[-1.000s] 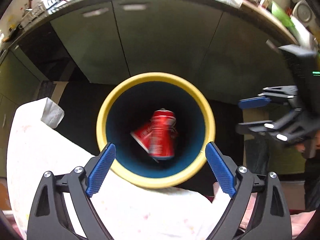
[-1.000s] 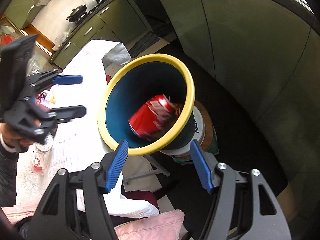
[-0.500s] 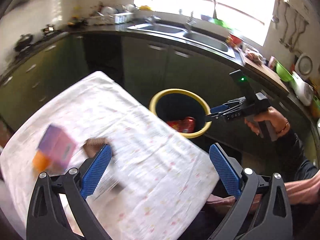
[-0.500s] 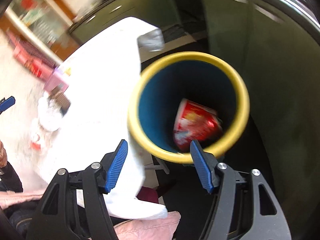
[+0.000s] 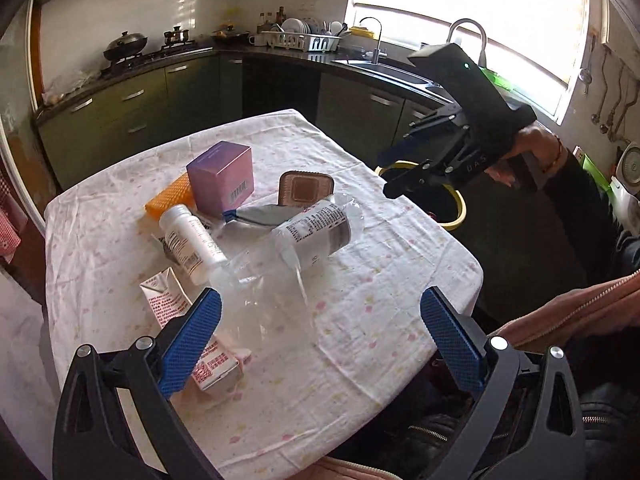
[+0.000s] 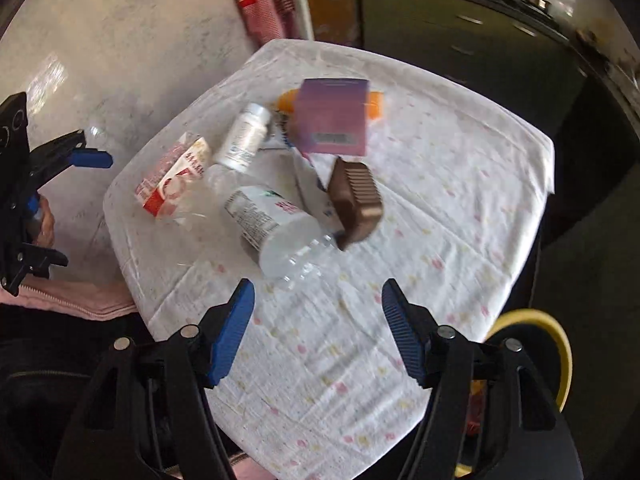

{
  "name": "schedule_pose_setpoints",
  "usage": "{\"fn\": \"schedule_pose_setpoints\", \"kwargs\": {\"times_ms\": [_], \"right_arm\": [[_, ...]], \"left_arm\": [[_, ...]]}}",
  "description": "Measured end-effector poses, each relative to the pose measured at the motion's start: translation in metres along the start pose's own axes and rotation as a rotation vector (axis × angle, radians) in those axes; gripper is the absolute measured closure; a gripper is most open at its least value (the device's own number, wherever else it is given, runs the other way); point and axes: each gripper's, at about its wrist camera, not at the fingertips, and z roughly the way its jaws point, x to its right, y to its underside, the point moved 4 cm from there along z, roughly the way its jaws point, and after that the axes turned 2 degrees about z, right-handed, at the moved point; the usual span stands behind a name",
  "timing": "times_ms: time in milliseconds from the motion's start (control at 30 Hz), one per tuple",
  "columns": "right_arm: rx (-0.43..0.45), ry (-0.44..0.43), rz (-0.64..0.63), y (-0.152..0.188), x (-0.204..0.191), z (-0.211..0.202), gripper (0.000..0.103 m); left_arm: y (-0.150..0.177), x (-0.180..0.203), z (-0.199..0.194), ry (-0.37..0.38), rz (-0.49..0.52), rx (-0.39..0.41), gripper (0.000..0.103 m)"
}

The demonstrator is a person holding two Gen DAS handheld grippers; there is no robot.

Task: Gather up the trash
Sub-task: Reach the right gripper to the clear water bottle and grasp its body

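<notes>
Trash lies on the cloth-covered table (image 5: 360, 312): a clear plastic bottle (image 5: 316, 232) (image 6: 276, 228), a white pill bottle (image 5: 188, 240) (image 6: 244, 138), a red and white carton (image 5: 188, 332) (image 6: 172, 180), a purple box (image 5: 222, 180) (image 6: 332, 116), a brown tray (image 5: 306, 188) (image 6: 356, 200) and an orange piece (image 5: 168, 200). The yellow-rimmed bin (image 5: 456, 208) (image 6: 552, 352) stands past the table's right edge. My left gripper (image 5: 320, 336) is open and empty above the near table edge. My right gripper (image 6: 318, 328) is open and empty, held above the table beside the bin.
Green kitchen cabinets (image 5: 132, 108) and a counter with a sink (image 5: 384, 64) run behind the table. A pink jacket (image 5: 568, 312) is at the table's near right. The right gripper's body (image 5: 460, 136) hangs over the bin in the left wrist view.
Both grippers have swung away from the bin, where a red can was dropped, and now face the table with the trash. Both stay open.
</notes>
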Motion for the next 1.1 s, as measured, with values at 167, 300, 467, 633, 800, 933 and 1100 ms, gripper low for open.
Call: {"fn": "schedule_pose_setpoints", "kwargs": {"times_ms": [167,300,467,633,800,933,1100], "right_arm": [[-0.151,0.027,-0.229,-0.035,-0.035,0.037,0.034],[-0.277,0.057,-0.352,-0.047,-0.048,0.069,0.033],[-0.359,0.064,-0.414,-0.049,-0.052,0.093,0.033],[-0.423,0.055,-0.437,-0.047,-0.055,0.113,0.033],[-0.459,0.037,-0.416,-0.042,-0.051,0.126,0.039],[-0.448,0.033,-0.389,-0.030,-0.048,0.129,0.039],[-0.338,0.038,-0.328,-0.020,-0.041,0.115,0.041]], "left_arm": [[0.006,-0.004,0.001,0.008,-0.024,0.005,0.005],[0.012,-0.008,0.000,0.011,-0.042,0.008,0.005],[0.022,-0.016,0.002,0.010,-0.064,0.004,0.005],[0.025,-0.022,0.006,0.014,-0.082,-0.002,0.005],[0.027,-0.024,0.006,0.017,-0.092,-0.002,0.005],[0.028,-0.023,0.009,0.022,-0.091,-0.006,0.005],[0.028,-0.019,0.011,0.027,-0.086,-0.005,0.005]]}}
